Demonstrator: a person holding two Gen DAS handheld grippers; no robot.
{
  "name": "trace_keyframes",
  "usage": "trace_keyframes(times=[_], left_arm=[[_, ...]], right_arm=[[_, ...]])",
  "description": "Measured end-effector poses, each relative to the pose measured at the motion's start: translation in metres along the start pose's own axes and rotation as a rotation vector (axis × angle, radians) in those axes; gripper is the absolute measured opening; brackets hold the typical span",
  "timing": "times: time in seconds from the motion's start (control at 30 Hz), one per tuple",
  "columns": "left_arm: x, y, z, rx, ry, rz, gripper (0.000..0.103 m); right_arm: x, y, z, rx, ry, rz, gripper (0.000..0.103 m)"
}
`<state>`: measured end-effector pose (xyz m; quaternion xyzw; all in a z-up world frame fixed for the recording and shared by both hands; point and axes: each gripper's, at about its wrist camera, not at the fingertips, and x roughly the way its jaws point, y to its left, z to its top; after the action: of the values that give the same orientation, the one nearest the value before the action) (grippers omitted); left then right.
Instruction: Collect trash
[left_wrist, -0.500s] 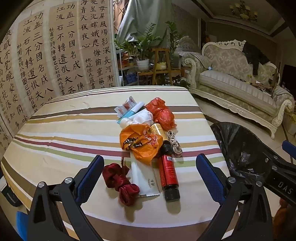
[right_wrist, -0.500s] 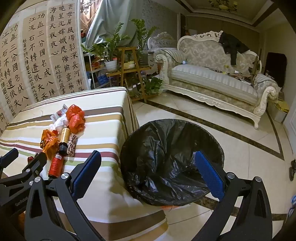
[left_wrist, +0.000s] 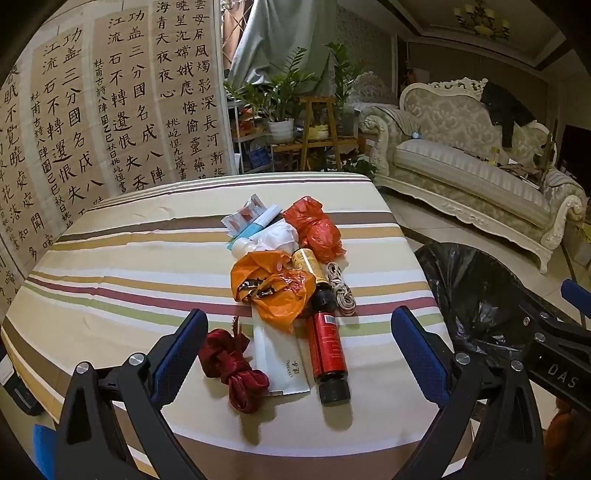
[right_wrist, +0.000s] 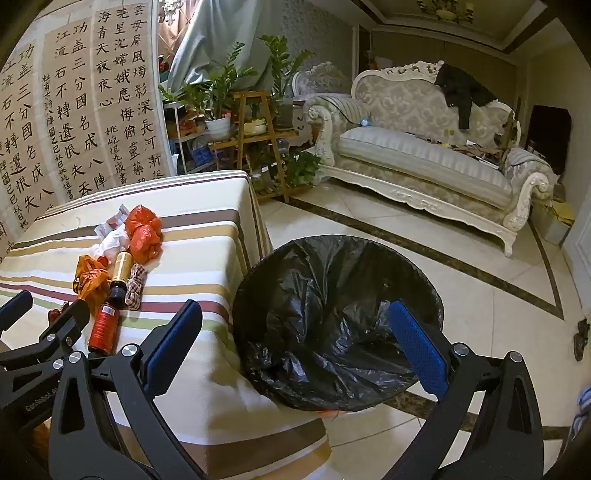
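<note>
A pile of trash lies on the striped table (left_wrist: 110, 258): a dark red ribbon bundle (left_wrist: 236, 369), a white sachet (left_wrist: 282, 362), a red bottle with black cap (left_wrist: 328, 350), an orange plastic bag (left_wrist: 273, 288), a red-orange bag (left_wrist: 314, 229), a yellow bottle (left_wrist: 308, 264), a coiled cord (left_wrist: 341, 286) and a blue tube (left_wrist: 258, 223). My left gripper (left_wrist: 301, 343) is open above the near end of the pile, empty. My right gripper (right_wrist: 291, 339) is open and empty over the black-lined trash bin (right_wrist: 332, 314). The bin also shows in the left wrist view (left_wrist: 480, 302).
The bin stands on the tiled floor (right_wrist: 443, 266) at the table's right edge (right_wrist: 255, 221). A white sofa (right_wrist: 424, 158) and a plant stand (right_wrist: 255, 133) are behind. A calligraphy screen (left_wrist: 110, 110) stands behind the table.
Both grippers have barely moved; the scene looks the same.
</note>
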<state>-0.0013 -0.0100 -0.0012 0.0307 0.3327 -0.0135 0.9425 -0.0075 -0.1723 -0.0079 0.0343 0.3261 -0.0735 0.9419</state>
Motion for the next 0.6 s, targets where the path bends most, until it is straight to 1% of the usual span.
trace_keyframes(times=[0.13, 0.6], left_arm=[[0.0035, -0.0018, 0.0034, 0.0, 0.009, -0.004, 0.097], [0.0071, -0.0028, 0.0014, 0.001, 0.015, -0.008, 0.097]], right_arm=[[-0.002, 0.0023, 0.0033, -0.004, 0.006, -0.012, 0.099], [0.0025, 0.0007, -0.0005, 0.003, 0.018, -0.015, 0.099]])
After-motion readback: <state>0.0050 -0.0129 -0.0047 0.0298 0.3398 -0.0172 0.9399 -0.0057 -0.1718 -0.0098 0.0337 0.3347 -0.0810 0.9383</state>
